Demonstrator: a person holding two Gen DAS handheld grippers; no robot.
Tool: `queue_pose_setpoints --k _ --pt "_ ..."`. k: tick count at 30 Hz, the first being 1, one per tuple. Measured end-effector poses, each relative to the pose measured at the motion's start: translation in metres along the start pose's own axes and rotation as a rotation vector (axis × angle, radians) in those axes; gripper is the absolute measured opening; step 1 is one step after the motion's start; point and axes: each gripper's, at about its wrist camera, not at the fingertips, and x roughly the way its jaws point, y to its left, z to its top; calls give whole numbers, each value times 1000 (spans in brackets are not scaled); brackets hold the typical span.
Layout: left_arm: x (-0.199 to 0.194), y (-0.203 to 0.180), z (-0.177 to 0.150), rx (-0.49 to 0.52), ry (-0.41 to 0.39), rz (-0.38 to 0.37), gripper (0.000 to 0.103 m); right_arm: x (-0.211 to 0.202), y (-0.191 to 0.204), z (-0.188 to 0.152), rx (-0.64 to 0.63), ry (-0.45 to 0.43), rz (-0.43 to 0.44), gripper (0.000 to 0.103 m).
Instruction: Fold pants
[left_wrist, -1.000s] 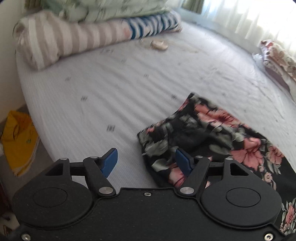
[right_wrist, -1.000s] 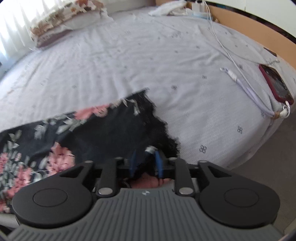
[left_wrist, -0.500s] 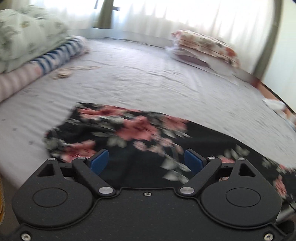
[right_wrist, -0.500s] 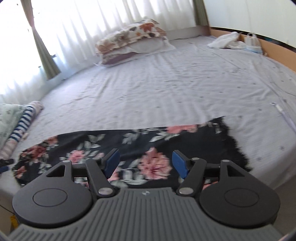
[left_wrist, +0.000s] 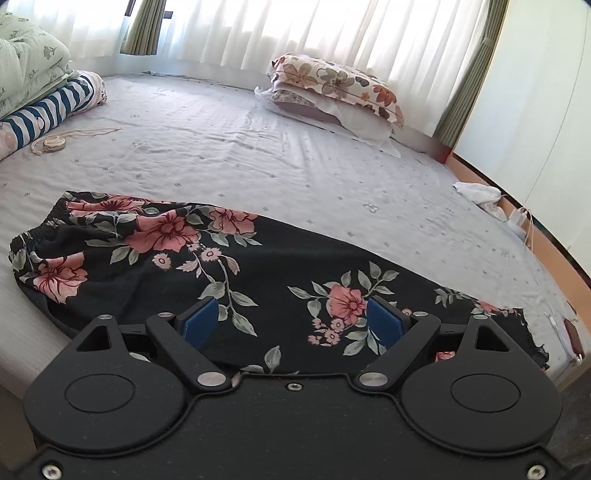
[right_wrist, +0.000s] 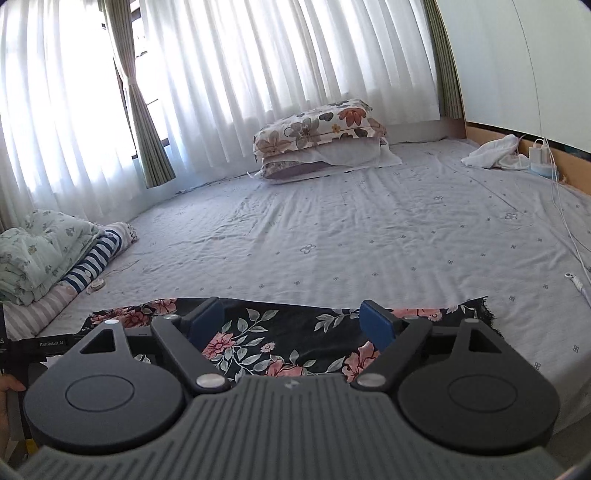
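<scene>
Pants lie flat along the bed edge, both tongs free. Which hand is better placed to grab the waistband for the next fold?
Probably the left. In its view the black floral pants' gathered elastic waistband lies to the left of the open left tongs. The open right tongs hang over the leg half, near the ragged hem.

Black pants (left_wrist: 258, 280) bear pink flowers with grey-green leaves; the bed sheet (left_wrist: 229, 155) is pale lilac with tiny motifs.

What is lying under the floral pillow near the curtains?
The floral pillow rests on top of a second, pale purple pillow, and both lie on the bed sheet. The part of the lower pillow beneath it is covered, so anything between them cannot be seen.
</scene>
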Motion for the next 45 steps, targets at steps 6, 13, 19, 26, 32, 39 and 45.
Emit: queue_pose_setpoints --k 6,13,19,26,32,39,45 --pt "18 -9 -25 37 38 60 63 35 12 -45 14 24 -3 90" --pt "52 -23 -58 32 171 18 53 94 44 -122 -80 26 -119 90" --pt "76 -35 -68 76 203 84 54 129 80 -158 -268 16 -180 90" --pt "93 -43 -74 108 204 124 79 149 103 -172 -393 23 -168 90" --pt "90 -38 -77 35 184 29 82 164 110 -178 -429 37 -177 90" --pt "92 -34 -75 -27 198 -78 77 175 112 -183 -441 47 -180 91" --pt "104 -25 -77 -134 182 -159 77 179 108 -184 -409 50 -178 93"
